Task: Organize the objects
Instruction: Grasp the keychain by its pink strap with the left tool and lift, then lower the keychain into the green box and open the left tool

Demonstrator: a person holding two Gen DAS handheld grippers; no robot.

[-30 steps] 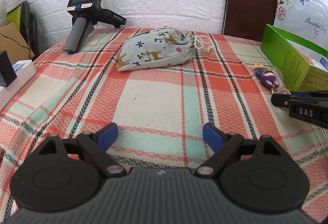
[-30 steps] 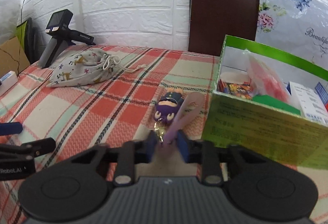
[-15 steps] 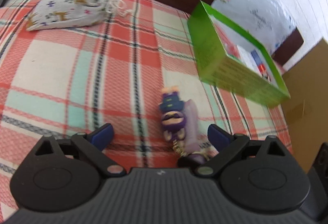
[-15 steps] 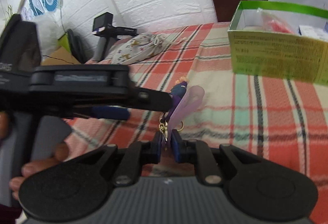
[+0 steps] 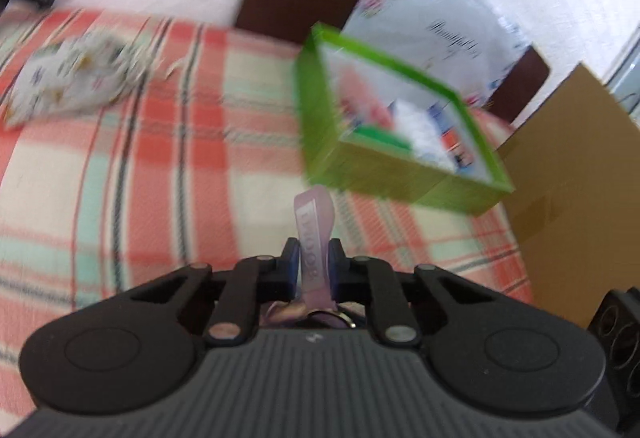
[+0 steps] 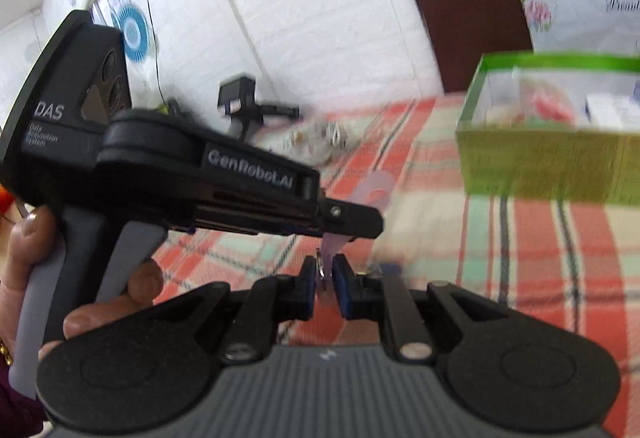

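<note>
Left tool (image 5: 313,265): clamped on the lilac strap (image 5: 314,226) of a keychain. Right tool (image 6: 323,280): closed on the same strap lower down, likely a handover. Beyond: open green box (image 5: 320,117), probable destination, on the plaid tabletop (image 5: 160,165). Farthest: drawstring pouch (image 5: 68,77).

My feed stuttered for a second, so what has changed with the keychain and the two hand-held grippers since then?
The left hand-held gripper swung over from the open cloth and shut on the keychain's lilac strap, which was lying on the plaid cloth and is now lifted. The right hand-held gripper kept its grip near the ring, so both now hold it. The green box and drawstring pouch stayed put.
</note>
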